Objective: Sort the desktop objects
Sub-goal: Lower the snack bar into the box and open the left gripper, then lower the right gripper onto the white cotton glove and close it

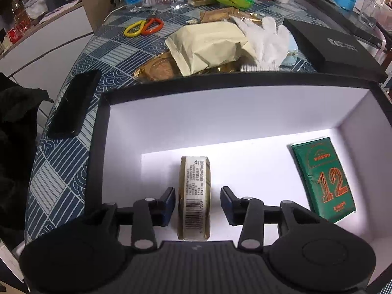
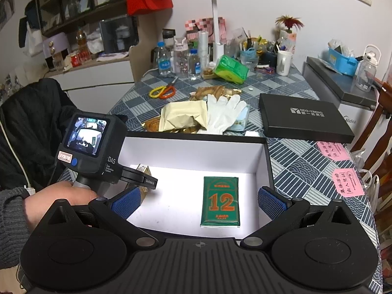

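Left wrist view: gold box [image 1: 194,197], narrow, glossy foil with a white barcode label along its upper face, lying on the white floor of the open box [image 1: 220,107] — a deep carton with black outer walls and matt white lining. It sits toward the carton's left side, lengthwise between the fingers of the left gripper [image 1: 198,205], whose ribbed blue pads [image 1: 169,207] stand spread on either side of it; the left pad is just beside the foil and whether it touches cannot be told, the right pad is apart.

Green packet [image 2: 220,202], flat, rectangular, shiny wrap, orange "12" printed large, lying flat on the carton floor toward its right wall, well apart from the gold item.

Right gripper [image 2: 198,202]: fingers wide apart above the carton's near edge, empty, dimpled blue pads [image 2: 272,202] flanking the green packet from above.

A hand [image 2: 58,198] in a grey knit sleeve grips the left device's handle at the carton's left edge.

Beyond the carton's far wall, on the table [image 2: 306,161] with its blue-and-white tile-pattern cloth:
- cream paper pouch [image 1: 208,46], crumpled
- white knit glove [image 2: 223,114], limp, overlapping the pouch
- scissors [image 1: 144,27], yellow and orange loop handles
- black lid [image 2: 303,117], flat, matt, silver logo — near the right edge
- black phone [image 1: 73,103], near the left edge
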`<state>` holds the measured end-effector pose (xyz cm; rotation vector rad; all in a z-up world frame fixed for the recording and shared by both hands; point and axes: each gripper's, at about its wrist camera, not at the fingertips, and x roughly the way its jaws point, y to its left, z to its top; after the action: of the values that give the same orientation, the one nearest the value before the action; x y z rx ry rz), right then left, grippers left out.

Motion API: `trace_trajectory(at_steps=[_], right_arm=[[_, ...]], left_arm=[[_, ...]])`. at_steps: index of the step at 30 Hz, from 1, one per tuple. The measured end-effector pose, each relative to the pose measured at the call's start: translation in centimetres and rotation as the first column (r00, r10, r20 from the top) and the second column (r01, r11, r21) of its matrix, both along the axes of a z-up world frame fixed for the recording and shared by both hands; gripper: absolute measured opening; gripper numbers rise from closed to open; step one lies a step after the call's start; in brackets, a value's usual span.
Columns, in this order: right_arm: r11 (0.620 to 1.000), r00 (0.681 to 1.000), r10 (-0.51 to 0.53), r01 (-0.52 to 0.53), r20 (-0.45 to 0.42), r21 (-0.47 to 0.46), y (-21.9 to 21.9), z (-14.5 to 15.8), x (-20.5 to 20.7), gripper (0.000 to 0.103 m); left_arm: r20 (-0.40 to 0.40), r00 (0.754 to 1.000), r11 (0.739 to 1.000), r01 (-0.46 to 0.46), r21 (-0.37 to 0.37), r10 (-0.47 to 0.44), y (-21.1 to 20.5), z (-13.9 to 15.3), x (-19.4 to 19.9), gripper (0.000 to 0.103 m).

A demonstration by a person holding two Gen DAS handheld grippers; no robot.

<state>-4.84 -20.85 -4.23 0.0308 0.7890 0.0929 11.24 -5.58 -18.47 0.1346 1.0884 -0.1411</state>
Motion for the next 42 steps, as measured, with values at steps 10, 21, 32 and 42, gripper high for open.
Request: trace_trajectory(at_steps=[10,21,32,42], right_arm=[[1.000,1.000,0.007,-0.007,0.008,-0.008,0.3,0.2,-0.2,0.103],[1.000,1.000,-0.009,0.008,0.012,0.013,-0.5,1.3,1.4,0.103],[0.972,0.997,-0.073,0.076,-0.024,0.224,-4.3,4.4,8.6,0.103],[0.956,0.988,-0.113,0.138,-0.107,0.260,-4.1,3.6,17.8,0.103]], left_arm=[[0.189,0.981,0.999,0.027,0.041,-0.034,0.2,5.0,-2.7,0.083],[0.296,0.951,0.995,-0.067,-0.073,0.085,4.6,11.2,-6.7,0.085],[0.253,0.962,0.988,-0.074,-0.133,0.106,6.2,12.3,-10.9,0.085],[0.267,0.960,0.989,-0.045,-0.140,0.081,6.0,13.5,-12.7,0.085]])
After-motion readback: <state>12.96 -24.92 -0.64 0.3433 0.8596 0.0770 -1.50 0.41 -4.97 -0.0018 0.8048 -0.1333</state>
